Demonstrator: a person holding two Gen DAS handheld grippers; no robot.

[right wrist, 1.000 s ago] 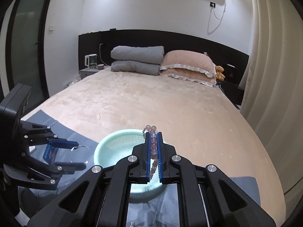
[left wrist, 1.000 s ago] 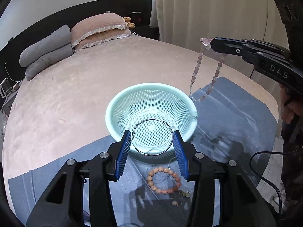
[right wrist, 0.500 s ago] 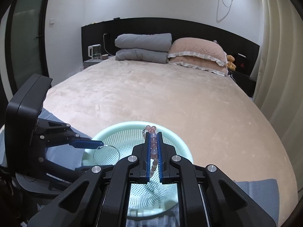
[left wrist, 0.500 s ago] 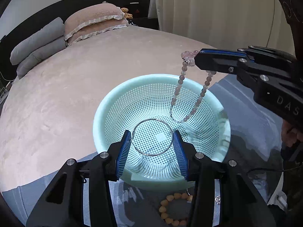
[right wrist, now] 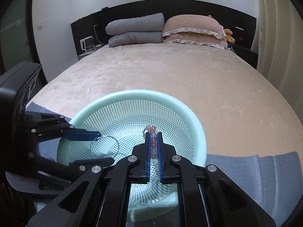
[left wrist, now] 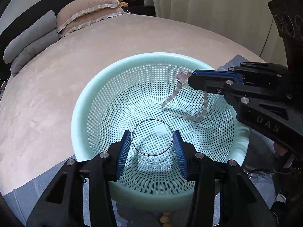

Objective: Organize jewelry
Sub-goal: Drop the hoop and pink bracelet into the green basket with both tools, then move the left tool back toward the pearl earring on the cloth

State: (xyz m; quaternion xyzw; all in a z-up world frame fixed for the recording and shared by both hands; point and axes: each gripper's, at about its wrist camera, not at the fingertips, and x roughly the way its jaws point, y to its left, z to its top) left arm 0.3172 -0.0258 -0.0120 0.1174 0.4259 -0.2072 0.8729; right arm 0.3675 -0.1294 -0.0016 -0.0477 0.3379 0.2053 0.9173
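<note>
We had both grippers over the mint-green mesh basket point(left wrist: 98, 87), which sat on the pink bedspread point(left wrist: 47, 87) at the edge of a grey-blue cloth point(right wrist: 255, 172).

Left gripper point(left wrist: 152, 141): jaws roughly half open, blue pads pressed on either side of a thin silver bangle point(left wrist: 153, 120). The bangle was held flat between the pads, above the basket's inside, clear of the mesh as far as we could tell. From the right wrist view the same bangle point(right wrist: 104, 147) showed between that gripper's two fingers, just inside the basket's near-left rim.

Right gripper point(right wrist: 153, 138): jaws nearly shut, clamped on a pink bead necklace point(right wrist: 153, 150). A few beads and a bit of ball chain stuck out past the tips. In the left wrist view the rest of the necklace point(left wrist: 203, 111) hung down in a loop, its bottom lying on the basket's inner wall.

A tan bead bracelet point(left wrist: 165, 218) lay on the cloth just outside the basket's near rim, mostly cut off by the frame edge.
</note>
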